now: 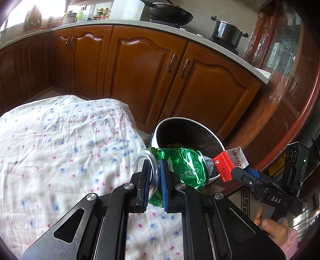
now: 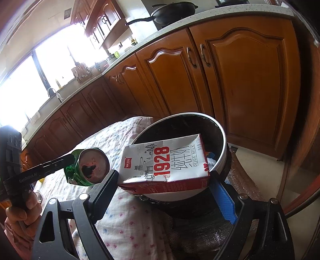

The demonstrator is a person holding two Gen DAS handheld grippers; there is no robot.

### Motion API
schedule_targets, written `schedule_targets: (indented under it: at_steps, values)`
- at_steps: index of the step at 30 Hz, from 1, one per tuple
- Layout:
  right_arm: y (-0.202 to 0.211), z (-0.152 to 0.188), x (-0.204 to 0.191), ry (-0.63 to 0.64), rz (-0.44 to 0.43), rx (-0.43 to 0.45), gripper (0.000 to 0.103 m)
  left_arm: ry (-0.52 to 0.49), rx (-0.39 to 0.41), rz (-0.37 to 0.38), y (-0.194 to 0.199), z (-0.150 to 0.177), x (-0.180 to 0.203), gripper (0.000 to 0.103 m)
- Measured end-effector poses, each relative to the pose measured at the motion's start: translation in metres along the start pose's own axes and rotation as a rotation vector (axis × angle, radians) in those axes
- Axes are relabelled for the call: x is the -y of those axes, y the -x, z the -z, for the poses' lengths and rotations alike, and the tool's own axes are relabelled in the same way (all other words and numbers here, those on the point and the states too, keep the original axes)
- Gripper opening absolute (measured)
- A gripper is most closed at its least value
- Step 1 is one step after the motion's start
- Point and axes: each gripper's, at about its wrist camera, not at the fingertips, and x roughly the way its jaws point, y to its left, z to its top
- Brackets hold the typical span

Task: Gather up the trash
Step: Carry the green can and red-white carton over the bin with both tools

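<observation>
My left gripper (image 1: 155, 172) is shut on a crushed green drink can (image 1: 180, 170), held over the table's edge next to the bin. The can also shows in the right wrist view (image 2: 90, 166), with the left gripper (image 2: 68, 160) clamped on it. My right gripper (image 2: 164, 180) is shut on a red and white "1928" milk carton (image 2: 166, 162), held above the rim of the white bin (image 2: 222, 156) with a black liner. In the left wrist view the carton (image 1: 230, 164) and the right gripper (image 1: 236, 172) hang at the bin's (image 1: 158, 130) right side.
A table with a flowered white cloth (image 1: 60, 150) lies left of the bin. Brown kitchen cabinets (image 1: 140, 70) stand behind, with a wok (image 1: 170, 14) and a pot (image 1: 228, 32) on the counter. A dark wooden cabinet (image 1: 280, 90) stands at the right.
</observation>
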Motion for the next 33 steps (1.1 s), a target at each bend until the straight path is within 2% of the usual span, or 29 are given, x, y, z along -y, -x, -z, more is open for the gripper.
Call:
schedule_targets:
  at_steps: [13,33]
  values:
    - [-0.01,-0.015,0.008,0.018,0.011,-0.02,0.091,-0.042,-0.024,-0.006,-0.029,-0.014,0.021,0.009]
    - [-0.047,-0.03,0.009,0.099,0.055,-0.137,0.091,-0.072,-0.077,-0.047,-0.081,-0.039,0.031,0.009]
